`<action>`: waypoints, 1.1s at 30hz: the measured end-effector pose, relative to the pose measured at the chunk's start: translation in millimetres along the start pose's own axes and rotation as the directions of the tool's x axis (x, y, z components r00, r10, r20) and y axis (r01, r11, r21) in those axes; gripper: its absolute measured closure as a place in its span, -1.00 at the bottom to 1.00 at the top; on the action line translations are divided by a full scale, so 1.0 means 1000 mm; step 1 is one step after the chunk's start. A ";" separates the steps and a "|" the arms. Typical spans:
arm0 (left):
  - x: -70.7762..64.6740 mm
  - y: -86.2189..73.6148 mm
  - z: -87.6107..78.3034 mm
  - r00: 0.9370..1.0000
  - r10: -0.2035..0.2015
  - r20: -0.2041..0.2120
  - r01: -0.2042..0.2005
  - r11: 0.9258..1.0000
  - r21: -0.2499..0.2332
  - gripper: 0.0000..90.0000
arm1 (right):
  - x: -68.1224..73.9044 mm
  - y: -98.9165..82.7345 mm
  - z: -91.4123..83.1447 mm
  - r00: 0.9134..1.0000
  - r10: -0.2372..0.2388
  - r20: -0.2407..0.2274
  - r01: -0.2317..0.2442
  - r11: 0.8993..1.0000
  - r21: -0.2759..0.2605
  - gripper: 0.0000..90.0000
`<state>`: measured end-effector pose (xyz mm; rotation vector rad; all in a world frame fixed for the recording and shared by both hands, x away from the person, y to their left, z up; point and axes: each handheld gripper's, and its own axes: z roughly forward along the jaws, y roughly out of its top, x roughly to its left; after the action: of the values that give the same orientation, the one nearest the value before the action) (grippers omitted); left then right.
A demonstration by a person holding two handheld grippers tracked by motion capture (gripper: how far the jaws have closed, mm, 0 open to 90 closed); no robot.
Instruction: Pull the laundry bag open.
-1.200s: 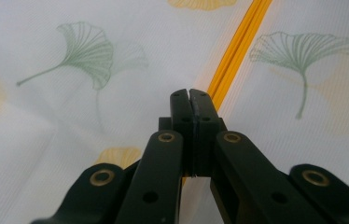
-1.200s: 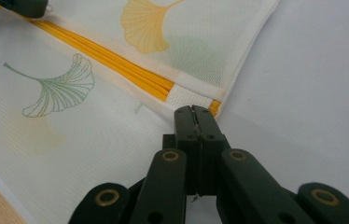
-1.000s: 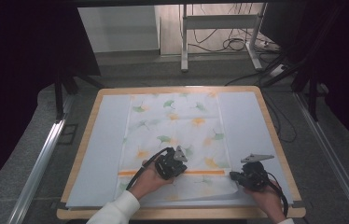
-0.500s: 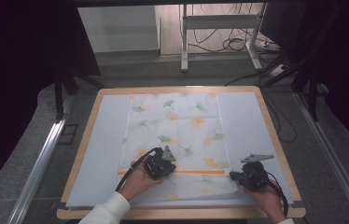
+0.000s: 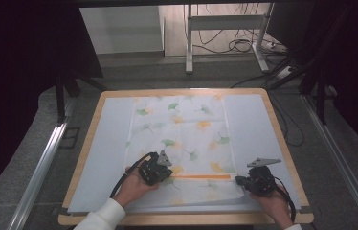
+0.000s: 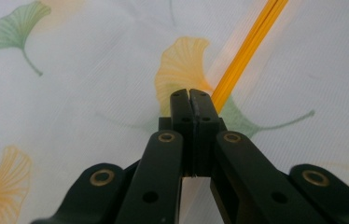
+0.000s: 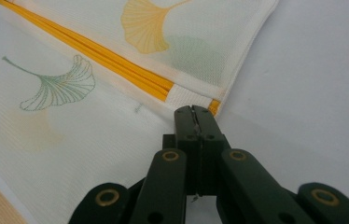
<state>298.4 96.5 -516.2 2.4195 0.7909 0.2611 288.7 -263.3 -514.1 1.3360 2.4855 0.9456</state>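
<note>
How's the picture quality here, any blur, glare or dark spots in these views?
High view: dark surround, bright floor behind, cloth slightly washed out. Left gripper view: left gripper sharp, its base blurred, cloth soft at the edges. Right gripper view: evenly lit, orange stripe crisp.

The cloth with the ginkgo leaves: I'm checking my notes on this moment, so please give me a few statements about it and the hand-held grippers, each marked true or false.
1. The cloth is printed with green and yellow leaves. True.
2. An orange stripe crosses the cloth near its near end. True.
3. The left hand-held gripper has its jaws wide open. False: the jaws are closed together, tips at the cloth beside the stripe.
4. The right hand-held gripper is over the far edge of the cloth. False: it is at the near right corner, where the stripe ends.
5. The cloth hangs off the table. False: it lies flat on it.
</note>
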 end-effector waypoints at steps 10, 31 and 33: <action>0.010 -0.017 -0.010 1.000 -0.021 -0.023 0.021 1.000 0.006 1.00 | 0.000 0.000 0.000 1.000 0.000 0.001 0.000 1.000 0.000 1.00; 0.032 -0.056 -0.032 0.994 -0.090 -0.067 0.091 0.996 0.003 1.00 | 0.000 0.000 0.000 1.000 -0.001 0.001 0.001 1.000 -0.001 1.00; 0.034 -0.060 -0.035 0.993 -0.095 -0.076 0.095 0.995 0.004 1.00 | 0.000 0.000 0.000 1.000 0.000 0.000 0.000 1.000 -0.002 1.00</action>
<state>284.8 172.0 -522.0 2.3834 0.9396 0.3140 288.5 -263.4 -514.1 1.3349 2.4843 0.9471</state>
